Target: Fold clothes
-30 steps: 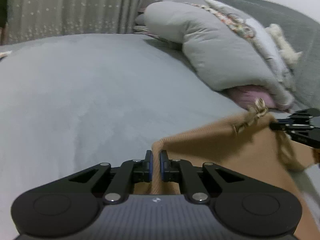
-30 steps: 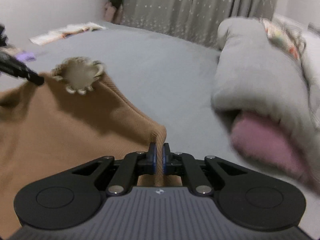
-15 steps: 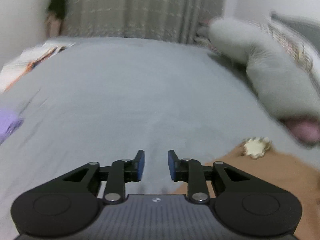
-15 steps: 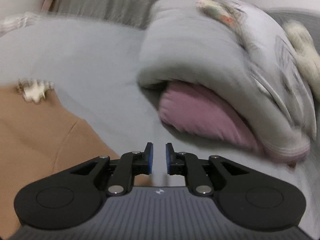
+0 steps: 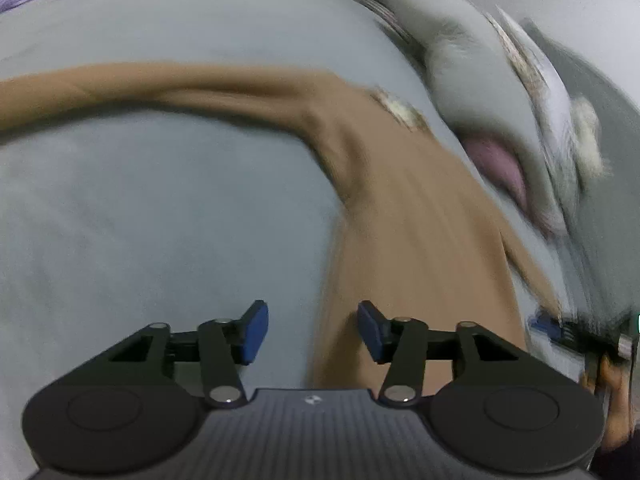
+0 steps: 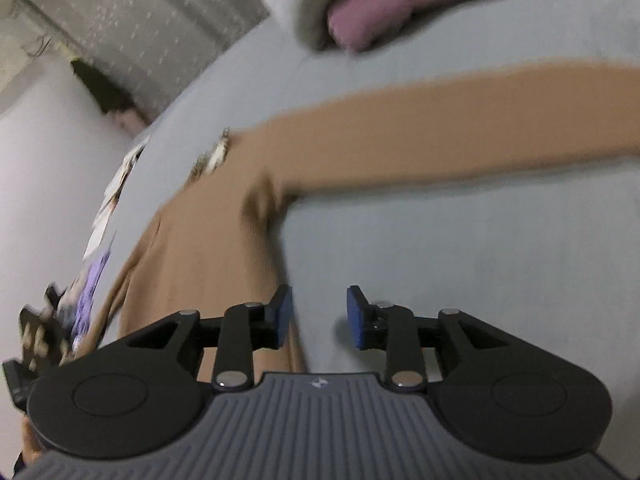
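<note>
A tan knit sweater lies flat on the grey bed, with one sleeve stretched out to the left in the left wrist view. It also shows in the right wrist view, its other sleeve stretched to the right. A pale frilled collar sits at its top edge. My left gripper is open and empty above the sweater's left side edge. My right gripper is open and empty above the sweater's right side edge. Both views are motion-blurred.
A grey pillow pile with a pink item lies beside the sweater; the pile also shows in the right wrist view. Purple and white items lie at the bed's far side. A curtain hangs behind the bed.
Both grippers let go of the sweater's shoulders and opened wide. They pulled back and tilted down, so the whole sweater now lies spread on the bed.
</note>
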`<action>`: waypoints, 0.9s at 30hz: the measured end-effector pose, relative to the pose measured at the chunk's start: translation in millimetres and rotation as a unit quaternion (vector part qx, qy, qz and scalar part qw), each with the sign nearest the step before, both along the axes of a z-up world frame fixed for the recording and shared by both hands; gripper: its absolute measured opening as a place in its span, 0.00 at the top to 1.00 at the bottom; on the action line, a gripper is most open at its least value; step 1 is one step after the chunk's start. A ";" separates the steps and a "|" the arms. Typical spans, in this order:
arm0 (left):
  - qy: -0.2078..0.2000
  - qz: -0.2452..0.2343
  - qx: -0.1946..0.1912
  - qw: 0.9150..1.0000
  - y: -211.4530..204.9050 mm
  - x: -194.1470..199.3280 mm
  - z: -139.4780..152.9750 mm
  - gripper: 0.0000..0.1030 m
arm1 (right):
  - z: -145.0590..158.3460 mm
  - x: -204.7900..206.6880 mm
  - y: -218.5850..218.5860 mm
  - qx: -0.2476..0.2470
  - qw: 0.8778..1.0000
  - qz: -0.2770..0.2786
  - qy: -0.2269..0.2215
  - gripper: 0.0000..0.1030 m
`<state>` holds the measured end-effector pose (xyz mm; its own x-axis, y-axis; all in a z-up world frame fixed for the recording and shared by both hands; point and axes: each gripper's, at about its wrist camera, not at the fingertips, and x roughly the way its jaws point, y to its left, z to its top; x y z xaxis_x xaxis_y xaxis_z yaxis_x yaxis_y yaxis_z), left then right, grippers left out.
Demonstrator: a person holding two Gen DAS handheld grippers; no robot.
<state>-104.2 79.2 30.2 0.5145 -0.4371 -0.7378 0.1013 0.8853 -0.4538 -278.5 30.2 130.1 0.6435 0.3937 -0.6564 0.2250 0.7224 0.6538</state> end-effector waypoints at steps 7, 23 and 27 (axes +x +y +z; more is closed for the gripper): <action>-0.001 -0.006 -0.032 0.999 8.5 -40.1 -8.6 0.35 | -38.0 -65.4 12.1 0.133 0.990 0.044 -0.018 0.61; -0.033 0.008 -0.054 0.998 -28.1 -94.4 4.4 0.92 | 48.5 -99.1 35.7 -0.021 0.993 0.069 -0.099 0.94; -0.031 0.007 -0.062 0.998 -25.4 -110.5 12.4 0.92 | 73.7 -110.4 24.0 -0.008 0.989 0.057 -0.139 1.00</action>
<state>-214.7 53.8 42.6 0.5643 -0.5153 -0.6450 0.1215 0.8246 -0.5525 -388.9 54.2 203.9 0.7528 0.4648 -0.4661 -0.0453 0.7430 0.6678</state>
